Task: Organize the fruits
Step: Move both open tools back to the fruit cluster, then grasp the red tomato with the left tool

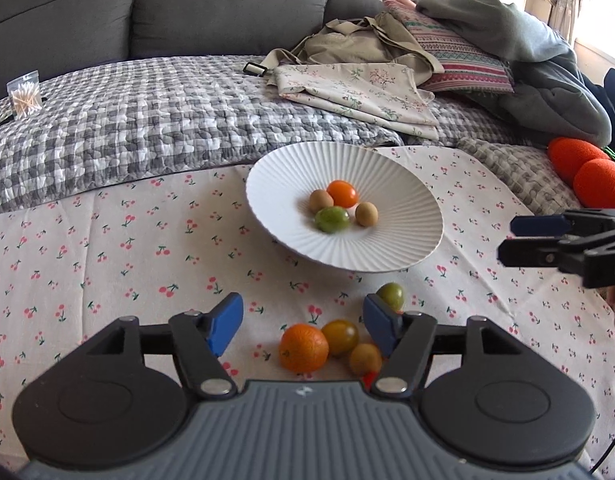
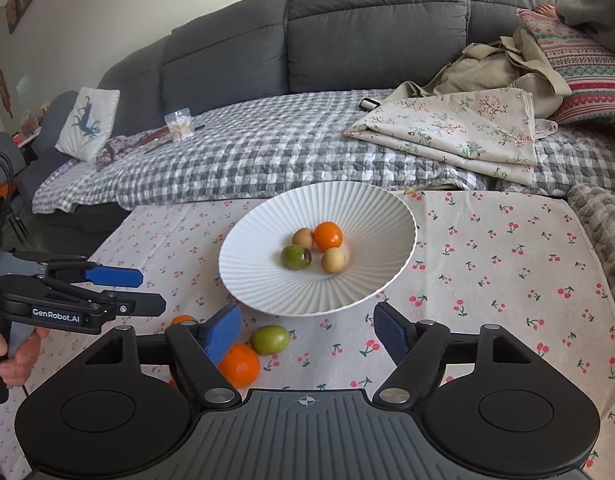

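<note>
A white ribbed plate point(image 1: 387, 248) point(image 2: 267, 280) holds an orange tomato point(image 1: 342, 193) point(image 2: 328, 235), a green fruit point(image 1: 332, 219) point(image 2: 296, 257) and two tan round fruits point(image 1: 366, 213) point(image 2: 333, 260). Loose on the cherry cloth lie an orange point(image 1: 303, 347) point(image 2: 240, 365), a green-brown tomato point(image 1: 340, 336), a tan fruit point(image 1: 365, 358) and a green fruit point(image 1: 390, 296) point(image 2: 269, 339). My left gripper point(image 1: 303, 320) point(image 2: 143, 292) is open and empty, above the loose fruits. My right gripper point(image 2: 307, 332) point(image 1: 507, 238) is open and empty, near the plate's front rim.
The cherry-print cloth point(image 1: 107, 264) point(image 2: 507, 280) covers the table. Behind it a grey sofa point(image 1: 227, 8) carries a checked quilt point(image 1: 127, 120), folded floral cloth point(image 1: 359, 92), bags and pillows. Orange balls point(image 1: 587, 168) lie at the right.
</note>
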Available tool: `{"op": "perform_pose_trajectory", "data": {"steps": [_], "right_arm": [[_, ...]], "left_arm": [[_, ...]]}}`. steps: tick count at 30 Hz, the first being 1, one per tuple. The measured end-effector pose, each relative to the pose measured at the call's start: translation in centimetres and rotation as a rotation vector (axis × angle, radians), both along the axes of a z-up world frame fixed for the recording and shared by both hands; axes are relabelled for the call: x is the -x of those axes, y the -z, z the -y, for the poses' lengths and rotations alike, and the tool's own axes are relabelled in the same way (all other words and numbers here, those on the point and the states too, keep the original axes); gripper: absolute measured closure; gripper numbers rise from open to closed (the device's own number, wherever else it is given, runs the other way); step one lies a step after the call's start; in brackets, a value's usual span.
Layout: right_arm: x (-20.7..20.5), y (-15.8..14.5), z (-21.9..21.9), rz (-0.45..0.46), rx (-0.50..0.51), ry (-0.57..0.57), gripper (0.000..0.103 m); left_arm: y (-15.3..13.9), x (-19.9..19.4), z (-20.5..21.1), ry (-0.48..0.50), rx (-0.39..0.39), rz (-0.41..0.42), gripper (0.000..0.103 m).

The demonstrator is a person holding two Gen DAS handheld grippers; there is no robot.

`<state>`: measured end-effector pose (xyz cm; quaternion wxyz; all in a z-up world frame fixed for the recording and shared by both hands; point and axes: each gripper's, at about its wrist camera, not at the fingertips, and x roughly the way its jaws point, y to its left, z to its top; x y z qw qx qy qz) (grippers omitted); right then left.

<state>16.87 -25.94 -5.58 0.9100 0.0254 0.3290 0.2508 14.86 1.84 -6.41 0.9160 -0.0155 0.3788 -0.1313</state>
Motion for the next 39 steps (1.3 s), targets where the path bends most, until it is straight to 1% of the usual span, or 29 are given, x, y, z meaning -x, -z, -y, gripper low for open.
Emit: {"op": "perform_pose_trajectory", "data": {"steps": [5, 8, 12, 17, 21, 23, 26, 30, 33, 34, 35, 36, 39], "right_arm": [[0.5, -0.1, 0.3, -0.010, -0.013, -0.012, 0.019], [0.7, 0.2, 0.0, -0.022, -0.007, -0.029, 0.019], [0.8, 0.7, -0.5, -0.034, -0.004, -0.043, 0.018], [0.7, 1.4, -0.8, -0.043, 0.001, -0.046, 0.018], [0.5, 1.8, -0.8, -0.073, -0.027, -0.044, 0.018], [0.4, 1.9, -0.9, -0.077, -0.033, -0.045, 0.018], [0.4, 1.9, -0.9, -0.077, -0.037, -0.041, 0.014], [0.1, 2.3, -0.9, -0.099, -0.047, -0.036, 0.014], [-0.2, 2.9, -1.0, -0.119, -0.042, -0.028, 0.014], [-0.3, 3.1, -1.0, -0.127, -0.044, -0.027, 0.014], [-0.2, 3.2, -1.1, -0.132, -0.046, -0.027, 0.013], [-0.2, 3.3, -1.1, -0.136, -0.049, -0.028, 0.013], [-0.3, 3.6, -1.6, -0.147, -0.053, -0.033, 0.013]], "left_arm": [[0.9, 0.4, -0.8, -0.014, -0.008, -0.022, 0.033], [1.5, 0.8, -0.9, -0.006, 0.003, -0.052, 0.032], [1.9, 2.2, -0.3, 0.053, 0.007, -0.058, 0.030], [2.3, 3.2, 1.5, 0.135, 0.024, -0.062, 0.029], [3.1, 3.8, 3.4, 0.194, 0.022, -0.069, 0.027], [3.6, 4.0, 4.1, 0.209, 0.010, -0.070, 0.027], [4.3, 4.1, 4.9, 0.214, -0.005, -0.077, 0.027], [4.8, 4.1, 5.4, 0.210, -0.028, -0.067, 0.027], [5.3, 4.1, 5.8, 0.205, -0.047, -0.071, 0.032], [5.5, 4.1, 5.8, 0.207, -0.048, -0.074, 0.039], [5.6, 4.1, 5.9, 0.211, -0.050, -0.075, 0.042], [5.7, 4.1, 6.0, 0.213, -0.057, -0.070, 0.048], [5.5, 4.1, 6.2, 0.232, -0.067, -0.056, 0.069]]}}
